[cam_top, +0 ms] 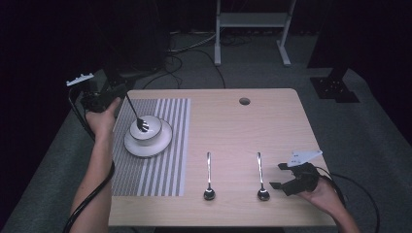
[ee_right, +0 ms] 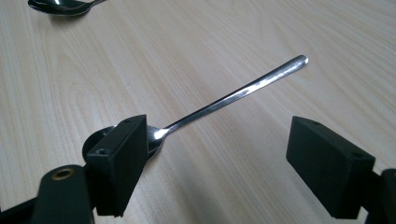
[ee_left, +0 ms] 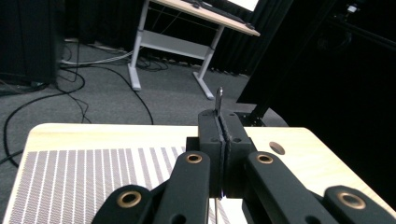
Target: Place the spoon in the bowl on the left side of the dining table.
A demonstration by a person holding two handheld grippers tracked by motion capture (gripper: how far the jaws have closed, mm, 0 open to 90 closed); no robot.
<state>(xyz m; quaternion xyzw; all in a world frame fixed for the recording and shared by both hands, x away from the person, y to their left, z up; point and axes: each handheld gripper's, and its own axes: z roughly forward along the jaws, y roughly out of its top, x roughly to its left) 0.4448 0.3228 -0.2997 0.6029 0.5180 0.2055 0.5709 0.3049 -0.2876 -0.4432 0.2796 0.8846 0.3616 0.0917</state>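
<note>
My left gripper (cam_top: 121, 91) is shut on the handle of a spoon (cam_top: 136, 110). That spoon slants down, its bowl end resting inside a white bowl (cam_top: 151, 130) on a white plate (cam_top: 163, 143). In the left gripper view the jaws (ee_left: 219, 128) press together and the handle tip (ee_left: 218, 97) pokes up between them. Two more spoons (cam_top: 209, 174) (cam_top: 261, 174) lie flat on the wooden table, handles pointing away. My right gripper (cam_top: 277, 175) is open just right of the right-hand spoon. In the right gripper view this spoon (ee_right: 233, 95) lies between the spread jaws (ee_right: 217, 137), its bowl end behind the left pad (ee_right: 116, 161).
A grey striped placemat (cam_top: 155, 165) lies under the plate on the table's left part. There is a round hole (cam_top: 244, 101) near the table's far edge. Beyond it stand a white desk frame (cam_top: 252, 22) and a dark stand (cam_top: 335, 85), with cables (cam_top: 175, 63) on the grey floor.
</note>
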